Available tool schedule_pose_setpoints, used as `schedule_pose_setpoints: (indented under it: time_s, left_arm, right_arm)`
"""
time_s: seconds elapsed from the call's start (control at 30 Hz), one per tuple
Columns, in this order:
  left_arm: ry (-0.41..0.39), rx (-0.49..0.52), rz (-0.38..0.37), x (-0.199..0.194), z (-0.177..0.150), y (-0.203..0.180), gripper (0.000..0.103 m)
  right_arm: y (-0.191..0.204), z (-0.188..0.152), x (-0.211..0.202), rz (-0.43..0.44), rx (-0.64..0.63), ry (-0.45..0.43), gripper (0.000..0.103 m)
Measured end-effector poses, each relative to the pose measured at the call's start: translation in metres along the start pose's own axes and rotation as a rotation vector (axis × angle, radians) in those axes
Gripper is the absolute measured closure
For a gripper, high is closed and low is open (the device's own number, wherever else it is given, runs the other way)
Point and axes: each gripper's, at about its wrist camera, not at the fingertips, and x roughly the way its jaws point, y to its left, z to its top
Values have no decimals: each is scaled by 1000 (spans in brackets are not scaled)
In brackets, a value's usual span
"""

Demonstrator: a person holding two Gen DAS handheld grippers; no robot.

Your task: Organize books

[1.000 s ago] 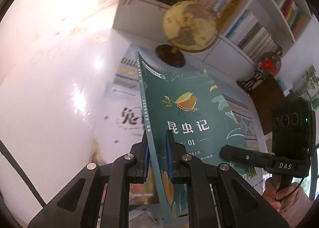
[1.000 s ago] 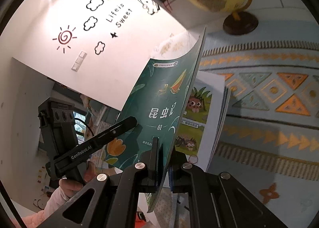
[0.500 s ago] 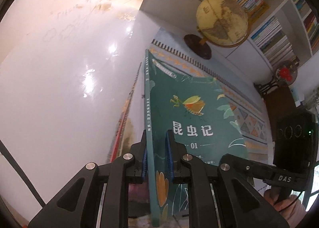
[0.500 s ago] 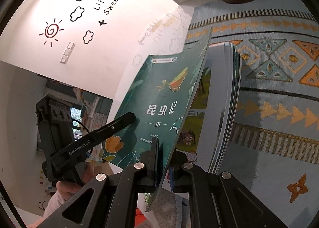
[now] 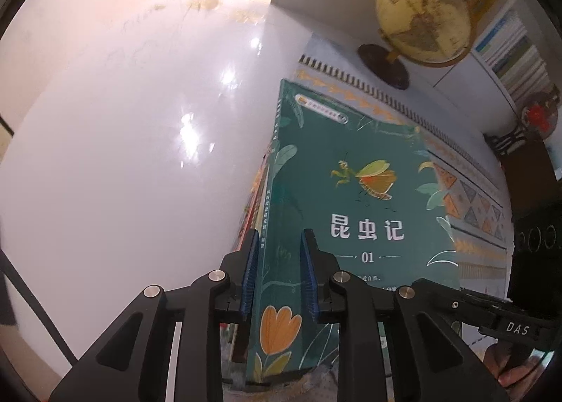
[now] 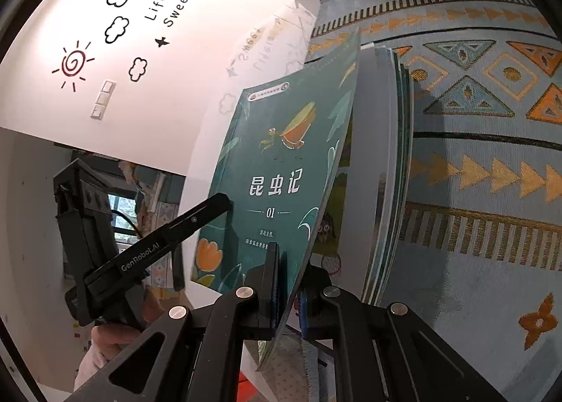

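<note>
The left hand-held gripper (image 5: 277, 272) stands over the spine edge of the green book (image 5: 354, 212), with the spine between its two blue pads (image 5: 250, 272). Its jaws have just been opening, and a clear gap shows between the book and the pad on the cover side, so this grip is released, although the book is not out from between the jaws. The right hand-held gripper (image 6: 286, 288) is clenched on the front cover of the same green book (image 6: 277, 170) near its lower corner. The cover bends away from the pages, and an inner page with a hedgehog picture (image 6: 328, 226) shows behind it.

The green book lies on top of a stack of other books (image 6: 390, 170), directly ahead of both hand-held grippers. The stack rests on a patterned blue cloth (image 6: 484, 170) with orange triangles, which covers part of the white tabletop (image 5: 133, 163). The bare glossy part of the tabletop extends to the left of the left hand-held gripper.

Beyond the stack, farther along the cloth, a yellow globe (image 5: 423, 15) stands on a dark round base. Behind it are white shelves (image 5: 516, 51) filled with books. A person's hand (image 6: 105, 335) holds the handle of the left hand-held gripper, as the right wrist view shows.
</note>
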Motion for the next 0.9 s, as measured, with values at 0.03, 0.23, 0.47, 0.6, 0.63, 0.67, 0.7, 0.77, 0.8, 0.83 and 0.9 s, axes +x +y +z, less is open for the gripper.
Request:
schedule_pose_setpoints:
  time_s: [0.03, 0.23, 0.47, 0.6, 0.63, 0.67, 0.7, 0.77, 0.8, 0.83, 0.9]
  left_arm:
    - [-2, -6, 3, 0, 1, 2, 82]
    - [-6, -31, 24, -4, 5, 4, 81]
    - [1, -45, 24, -13, 5, -10, 75]
    - [-11, -17, 48, -18, -3, -27, 75]
    - [-12, -2, 58, -19, -4, -31, 75]
    - [-11, 25, 73, -20, -6, -40, 75]
    - [-11, 49, 81, -22, -8, -47, 75]
    - [-3, 92, 56, -25, -13, -63, 75]
    - [2, 131, 53, -28, -17, -78, 75]
    - [-1, 151, 61, -31, -20, -85, 75]
    - [-33, 209, 82, -42, -29, -113, 75]
  right_arm:
    - [-1, 1, 0, 0, 6, 2, 95]
    - [-3, 0, 6, -13, 57, 49, 90]
    - [-5, -4, -6, -10, 104, 41, 65]
    - [-14, -7, -32, -27, 141, 11, 50]
    - [-16, -8, -38, -34, 140, 4, 50]
    - [-19, -10, -50, -52, 138, -15, 50]
    - [-21, -11, -57, -62, 139, -28, 49]
    - [-30, -18, -87, -150, 156, -100, 49]
    - [-35, -22, -100, -187, 158, -130, 48]
    - [-40, -27, -114, -224, 161, -156, 48]
    - [-50, -39, -144, -286, 175, -205, 47]
